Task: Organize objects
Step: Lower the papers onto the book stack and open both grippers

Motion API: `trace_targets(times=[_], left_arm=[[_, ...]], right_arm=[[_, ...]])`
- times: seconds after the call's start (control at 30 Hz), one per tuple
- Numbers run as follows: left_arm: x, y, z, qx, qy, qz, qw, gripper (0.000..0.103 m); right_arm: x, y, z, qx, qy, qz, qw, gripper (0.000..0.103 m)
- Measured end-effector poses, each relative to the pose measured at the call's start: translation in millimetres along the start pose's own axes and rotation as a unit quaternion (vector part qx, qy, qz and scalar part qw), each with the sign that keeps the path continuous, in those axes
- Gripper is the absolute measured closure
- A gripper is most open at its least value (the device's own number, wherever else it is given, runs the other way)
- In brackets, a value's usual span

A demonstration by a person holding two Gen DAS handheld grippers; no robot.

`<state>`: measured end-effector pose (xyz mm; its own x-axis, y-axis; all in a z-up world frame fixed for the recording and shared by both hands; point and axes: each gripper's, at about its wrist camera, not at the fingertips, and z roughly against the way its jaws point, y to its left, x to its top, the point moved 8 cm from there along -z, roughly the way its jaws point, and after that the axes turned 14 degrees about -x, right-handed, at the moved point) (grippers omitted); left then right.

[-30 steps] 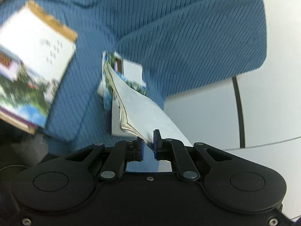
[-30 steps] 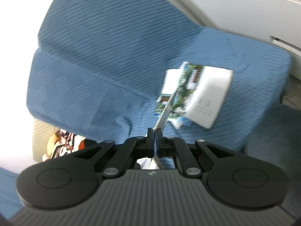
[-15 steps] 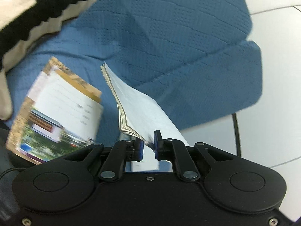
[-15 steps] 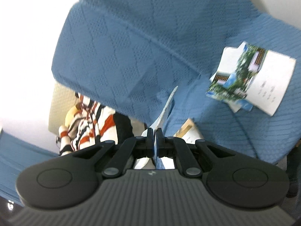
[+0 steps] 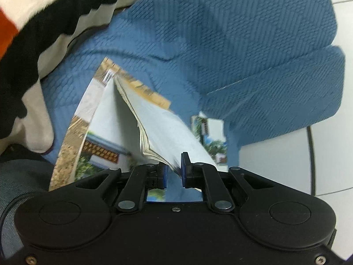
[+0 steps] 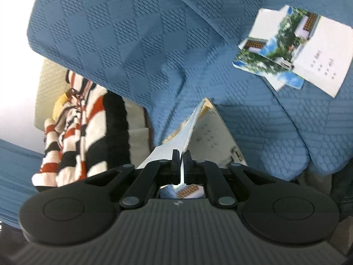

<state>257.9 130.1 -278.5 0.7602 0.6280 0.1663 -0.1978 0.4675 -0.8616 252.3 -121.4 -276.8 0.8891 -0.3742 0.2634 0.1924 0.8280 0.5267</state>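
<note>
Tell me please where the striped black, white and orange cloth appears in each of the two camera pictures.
Left wrist view: the striped cloth fills the upper left corner, above the booklet that the left tool holds.
Right wrist view: it hangs at the left middle, left of the right tool, which grips its own booklet.
Shared landmark: the blue quilted cover, beside the cloth in both.

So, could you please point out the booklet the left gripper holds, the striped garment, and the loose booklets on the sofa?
held booklet (image 5: pixel 167 128): left wrist view, white cover.
striped garment (image 6: pixel 66 137): right wrist view, red-and-white stripes.
loose booklets (image 6: pixel 293 48): right wrist view, top cover.
</note>
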Motion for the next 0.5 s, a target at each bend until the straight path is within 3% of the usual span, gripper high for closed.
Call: trace_targets(times=[0.5], left_arm=[[-37.3,57.6,-9.5,0.067,0.044,0.014,0.9967,0.096]], right_arm=[[-50.3,-42.3,-45.4,-0.06,0.046,0.024,0.997,0.094]])
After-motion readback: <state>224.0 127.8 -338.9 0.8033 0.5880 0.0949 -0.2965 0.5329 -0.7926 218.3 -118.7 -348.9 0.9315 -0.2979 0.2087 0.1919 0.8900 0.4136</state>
